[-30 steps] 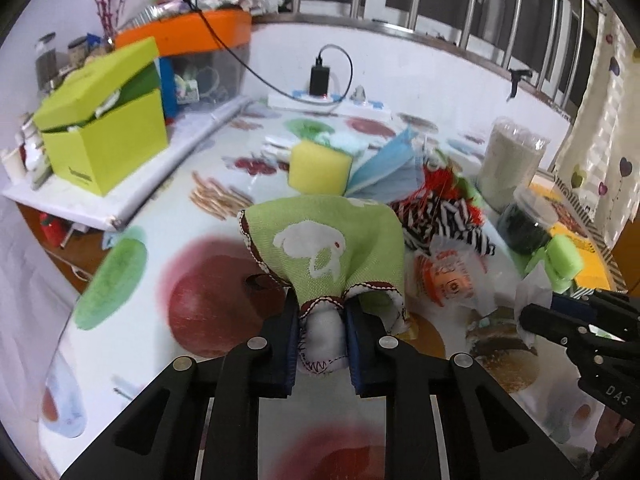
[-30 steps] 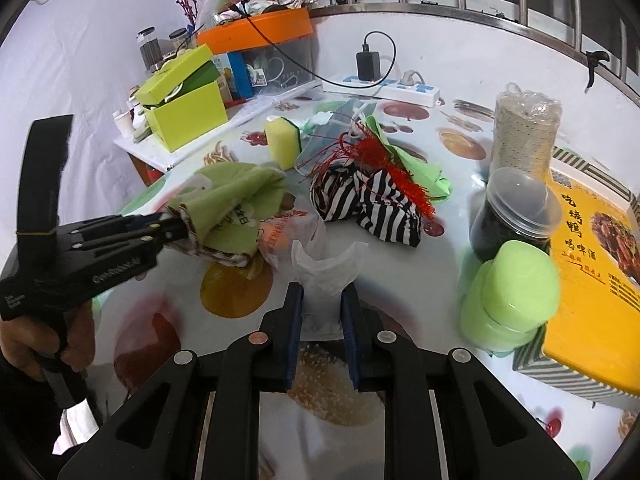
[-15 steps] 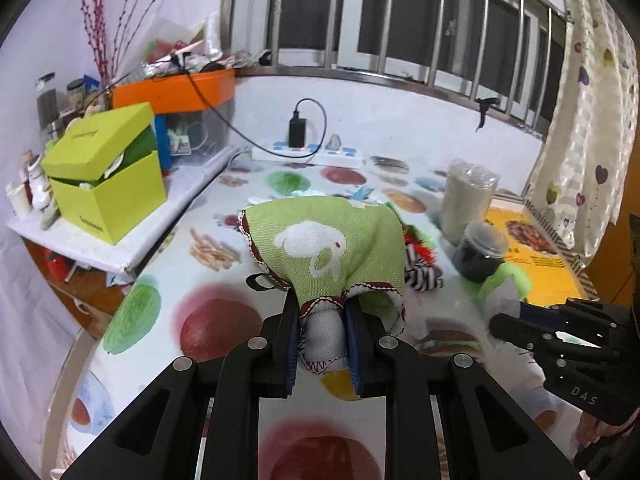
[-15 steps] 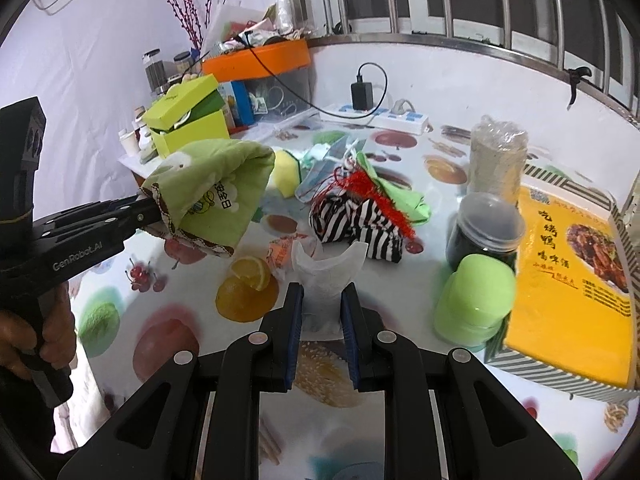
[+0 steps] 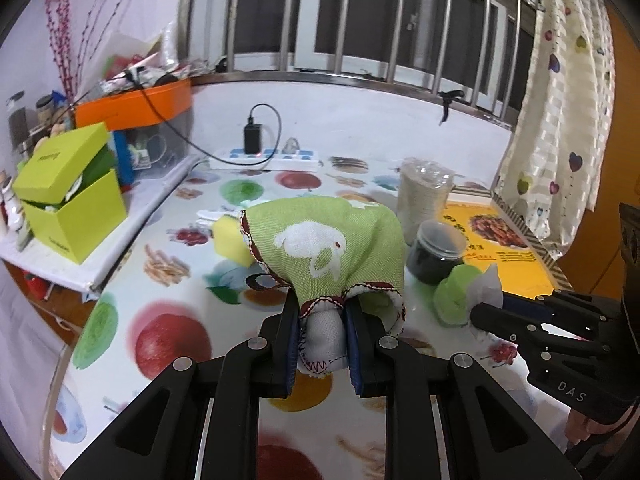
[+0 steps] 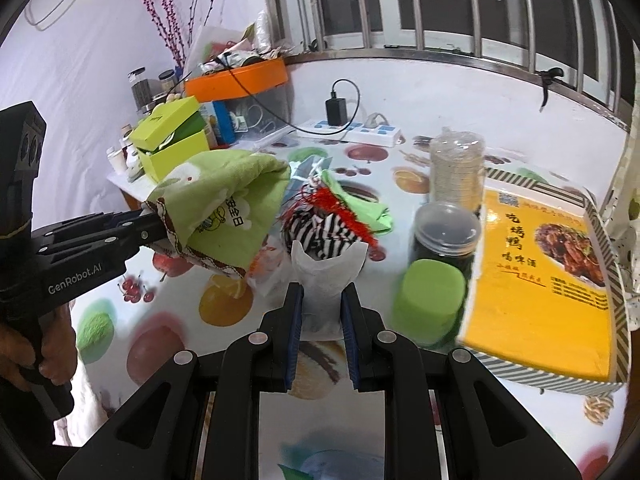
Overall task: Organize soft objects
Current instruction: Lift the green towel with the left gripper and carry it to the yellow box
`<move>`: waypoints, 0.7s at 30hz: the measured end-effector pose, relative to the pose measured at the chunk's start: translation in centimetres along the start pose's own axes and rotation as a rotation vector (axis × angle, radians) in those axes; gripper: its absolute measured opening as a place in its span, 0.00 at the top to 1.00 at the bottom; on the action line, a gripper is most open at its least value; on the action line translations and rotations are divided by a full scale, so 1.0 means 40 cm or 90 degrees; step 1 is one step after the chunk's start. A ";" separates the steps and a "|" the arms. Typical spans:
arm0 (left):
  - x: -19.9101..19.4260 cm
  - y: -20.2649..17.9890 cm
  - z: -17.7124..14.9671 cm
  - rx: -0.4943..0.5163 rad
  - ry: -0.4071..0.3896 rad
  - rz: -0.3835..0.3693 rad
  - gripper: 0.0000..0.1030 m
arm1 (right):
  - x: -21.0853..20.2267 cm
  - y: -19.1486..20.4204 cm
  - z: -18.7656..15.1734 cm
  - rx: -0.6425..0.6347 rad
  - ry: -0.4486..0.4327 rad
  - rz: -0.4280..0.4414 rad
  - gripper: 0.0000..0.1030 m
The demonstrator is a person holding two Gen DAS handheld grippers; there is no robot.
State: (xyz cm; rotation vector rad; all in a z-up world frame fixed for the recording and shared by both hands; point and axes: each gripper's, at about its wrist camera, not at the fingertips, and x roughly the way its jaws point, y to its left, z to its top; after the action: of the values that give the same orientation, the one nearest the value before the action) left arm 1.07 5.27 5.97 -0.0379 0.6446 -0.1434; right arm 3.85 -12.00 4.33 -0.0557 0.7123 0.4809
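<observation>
— What has changed since a second ago?
— Both grippers have been raised off the fruit-print table (image 5: 168,344); the green rabbit-print cloth (image 5: 328,246), earlier draped on it, is now carried above.

— How are the grippers seen?
— The left gripper (image 5: 323,342) is clamped on the cloth's bunched, red-stitched hem. The right gripper (image 6: 320,316) is closed on one white tissue (image 6: 326,276).

— What is counted behind?
— One striped cloth (image 6: 320,232), far centre; one yellow sponge (image 5: 226,236), left of the green cloth.

Fruit-print table (image 6: 360,432) carries striped cloth (image 6: 320,234), dark jar (image 6: 442,236), yellow box (image 6: 540,280).
</observation>
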 end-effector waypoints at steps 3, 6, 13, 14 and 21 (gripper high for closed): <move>0.004 -0.022 0.008 0.009 -0.002 -0.011 0.82 | -0.011 -0.018 0.000 0.007 -0.006 -0.008 0.80; 0.010 -0.047 0.016 0.020 -0.002 -0.022 0.82 | -0.020 -0.036 0.000 0.015 -0.010 -0.017 0.80; 0.033 -0.104 0.035 0.041 0.002 -0.047 0.82 | -0.040 -0.086 -0.005 0.034 -0.017 -0.036 0.80; 0.035 -0.112 0.038 0.044 0.002 -0.051 0.82 | -0.043 -0.096 -0.006 0.038 -0.018 -0.039 0.80; 0.065 -0.192 0.065 0.075 0.004 -0.080 0.82 | -0.064 -0.160 -0.017 0.063 -0.024 -0.063 0.80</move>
State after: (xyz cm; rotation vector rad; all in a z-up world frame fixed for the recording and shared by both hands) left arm 3.78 -2.73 7.11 0.0349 0.6399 -0.3028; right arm 4.58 -18.87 4.75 0.0118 0.6917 0.3505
